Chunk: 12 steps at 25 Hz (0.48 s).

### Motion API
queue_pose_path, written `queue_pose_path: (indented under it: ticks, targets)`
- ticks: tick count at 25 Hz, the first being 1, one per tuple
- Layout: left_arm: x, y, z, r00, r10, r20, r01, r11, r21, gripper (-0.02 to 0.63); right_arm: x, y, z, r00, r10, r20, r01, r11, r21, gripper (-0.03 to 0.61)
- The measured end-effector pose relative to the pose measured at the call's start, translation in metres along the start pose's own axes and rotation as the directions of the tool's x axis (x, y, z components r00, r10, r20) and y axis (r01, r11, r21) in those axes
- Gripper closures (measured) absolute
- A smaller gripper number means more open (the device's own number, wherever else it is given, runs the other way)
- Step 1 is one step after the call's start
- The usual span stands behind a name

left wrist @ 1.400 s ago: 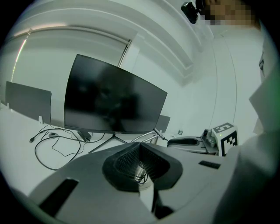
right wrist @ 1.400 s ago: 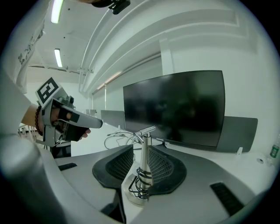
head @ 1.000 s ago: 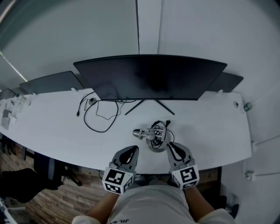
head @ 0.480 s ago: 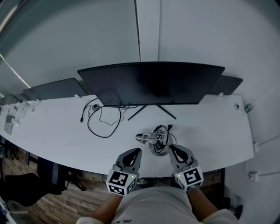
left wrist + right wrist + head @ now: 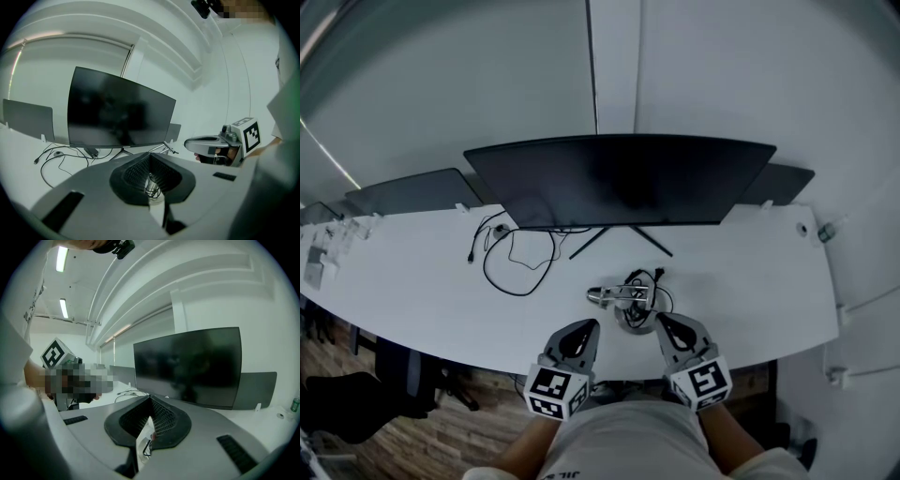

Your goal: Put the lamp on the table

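Observation:
A small silver desk lamp [image 5: 622, 296] stands on the white desk [image 5: 412, 281], its round base near the front edge, its head pointing left, a dark cord coiled by it. My left gripper [image 5: 584, 328] sits just left of the base with its jaws together. Past the tips in the left gripper view [image 5: 150, 157] I see the lamp's stem [image 5: 151, 185]. My right gripper [image 5: 662, 323] is just right of the base. Its jaws have just been closing and now meet [image 5: 150, 399], with nothing visibly pinched; a bit of cord shows below them.
A wide curved black monitor [image 5: 619, 178] stands behind the lamp on thin legs. A loose black cable [image 5: 511, 258] loops on the desk to the left. Another screen [image 5: 412, 192] stands at the far left. The desk's front edge runs right under both grippers.
The head view has shifted slightly. Both grippers stay beside the lamp's base, and the lamp keeps its place on the desk.

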<state>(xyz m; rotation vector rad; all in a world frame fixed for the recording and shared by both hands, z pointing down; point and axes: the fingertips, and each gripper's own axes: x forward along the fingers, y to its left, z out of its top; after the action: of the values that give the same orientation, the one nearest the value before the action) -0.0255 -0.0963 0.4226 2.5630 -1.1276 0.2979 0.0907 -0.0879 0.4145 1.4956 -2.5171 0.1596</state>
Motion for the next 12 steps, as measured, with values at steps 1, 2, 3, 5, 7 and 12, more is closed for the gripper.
queue_pose_path:
  ticks: [1, 2, 3, 5, 7, 12]
  targets:
    - [-0.0004, 0.0001, -0.0005, 1.0, 0.0, 0.0, 0.0, 1.0, -0.002, 0.611, 0.0, 0.0004, -0.0002, 1.0, 0.0, 0.0, 0.0, 1.0, 0.005, 0.548]
    - [-0.0007, 0.0001, -0.0008, 1.0, 0.001, 0.001, -0.001, 1.0, -0.003, 0.611, -0.0001, 0.0006, -0.0003, 1.0, -0.001, 0.0, 0.001, 1.0, 0.01, 0.548]
    - [-0.001, 0.0001, -0.0009, 1.0, 0.001, 0.001, -0.001, 1.0, -0.004, 0.611, -0.0004, 0.0007, -0.0004, 1.0, -0.002, -0.001, 0.002, 1.0, 0.015, 0.548]
    - [-0.0018, -0.0003, -0.001, 1.0, 0.0, 0.001, 0.0, 1.0, -0.006, 0.611, -0.0011, 0.0002, -0.0007, 1.0, -0.008, -0.004, 0.008, 1.0, 0.021, 0.548]
    - [-0.0024, -0.0012, -0.0013, 1.0, -0.002, 0.0, 0.002, 1.0, -0.006, 0.611, -0.0018, -0.0006, -0.001, 1.0, -0.013, -0.006, 0.013, 1.0, 0.022, 0.548]
    - [-0.0041, -0.003, -0.0039, 1.0, -0.006, -0.004, 0.006, 1.0, -0.008, 0.611, -0.0036, -0.0023, -0.0017, 1.0, -0.024, -0.011, 0.025, 1.0, 0.019, 0.548]
